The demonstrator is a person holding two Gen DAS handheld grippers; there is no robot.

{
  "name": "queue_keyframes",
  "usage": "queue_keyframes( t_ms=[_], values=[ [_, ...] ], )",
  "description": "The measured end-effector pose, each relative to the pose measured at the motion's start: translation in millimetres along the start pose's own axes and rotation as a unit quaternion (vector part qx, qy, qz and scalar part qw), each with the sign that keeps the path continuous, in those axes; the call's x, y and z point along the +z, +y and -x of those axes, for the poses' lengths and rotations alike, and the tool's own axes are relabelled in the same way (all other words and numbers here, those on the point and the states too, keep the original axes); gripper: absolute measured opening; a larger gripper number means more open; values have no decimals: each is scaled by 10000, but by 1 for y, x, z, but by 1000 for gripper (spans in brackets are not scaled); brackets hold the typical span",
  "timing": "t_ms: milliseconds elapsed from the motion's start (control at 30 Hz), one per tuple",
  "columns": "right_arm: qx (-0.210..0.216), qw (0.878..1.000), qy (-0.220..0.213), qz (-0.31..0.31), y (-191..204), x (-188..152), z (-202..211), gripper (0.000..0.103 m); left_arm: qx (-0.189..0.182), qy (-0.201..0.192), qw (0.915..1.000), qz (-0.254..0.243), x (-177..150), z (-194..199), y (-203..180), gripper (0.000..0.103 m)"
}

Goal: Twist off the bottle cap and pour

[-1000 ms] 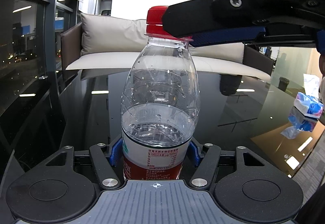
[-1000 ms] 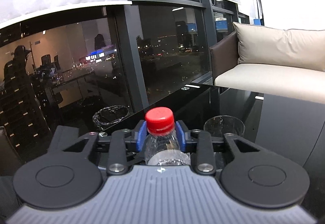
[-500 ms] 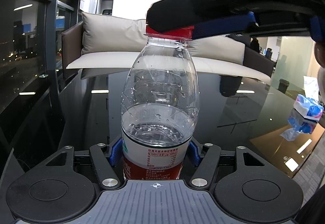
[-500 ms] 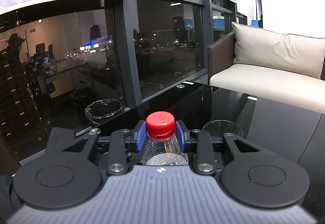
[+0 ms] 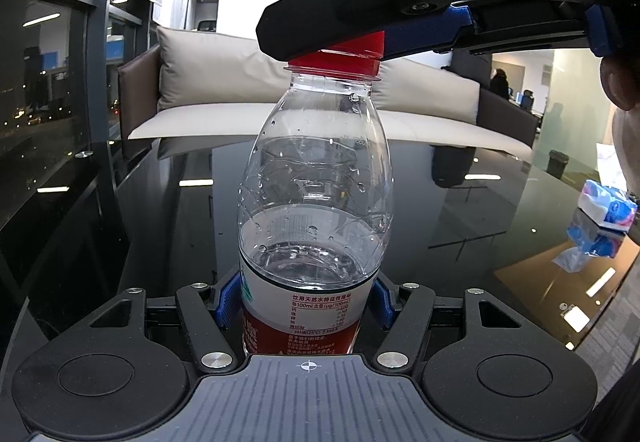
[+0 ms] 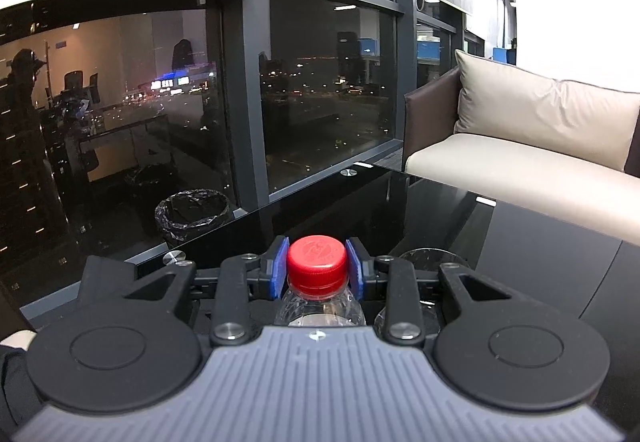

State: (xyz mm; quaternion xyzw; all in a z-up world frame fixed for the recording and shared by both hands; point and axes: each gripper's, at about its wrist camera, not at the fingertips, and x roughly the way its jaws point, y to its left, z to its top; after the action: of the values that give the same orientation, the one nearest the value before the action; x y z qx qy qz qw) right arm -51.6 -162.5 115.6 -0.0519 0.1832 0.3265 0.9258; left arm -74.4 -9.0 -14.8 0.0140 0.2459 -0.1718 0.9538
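While the left gripper (image 5: 306, 302) clamps the one water bottle (image 5: 314, 201) at its label, the right gripper (image 6: 317, 268) pinches its single red cap (image 6: 317, 260); one clear cup (image 6: 430, 260) stands beside

One bottle (image 5: 316, 209), one red cap (image 6: 317, 261), one clear cup (image 6: 430, 258) just beside the bottle — two grippers; one tissue pack (image 5: 606, 207).

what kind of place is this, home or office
Probably an office lounge at night: a beige sofa beside a black glass table, floor-to-ceiling windows showing city lights, and workstations behind a glass partition.
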Motion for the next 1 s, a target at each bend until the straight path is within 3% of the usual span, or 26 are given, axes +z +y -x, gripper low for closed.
queue_keyframes(
  t_ms=[200,300,600,1000],
  values=[
    [-113,9999,1,-127,2,0,0,33,14,-8,10000,-7,0,1,-2,58],
    [-450,9986,60,-280,8,2,1,33,32,-19,10000,-51,-1,1,-5,58],
    [-939,9952,224,-147,28,7,-6,33,2,0,10000,-2,-1,2,-4,58],
    [-754,9971,101,93,23,1,-9,32,-18,-7,10000,17,0,0,-9,57]
  ],
)
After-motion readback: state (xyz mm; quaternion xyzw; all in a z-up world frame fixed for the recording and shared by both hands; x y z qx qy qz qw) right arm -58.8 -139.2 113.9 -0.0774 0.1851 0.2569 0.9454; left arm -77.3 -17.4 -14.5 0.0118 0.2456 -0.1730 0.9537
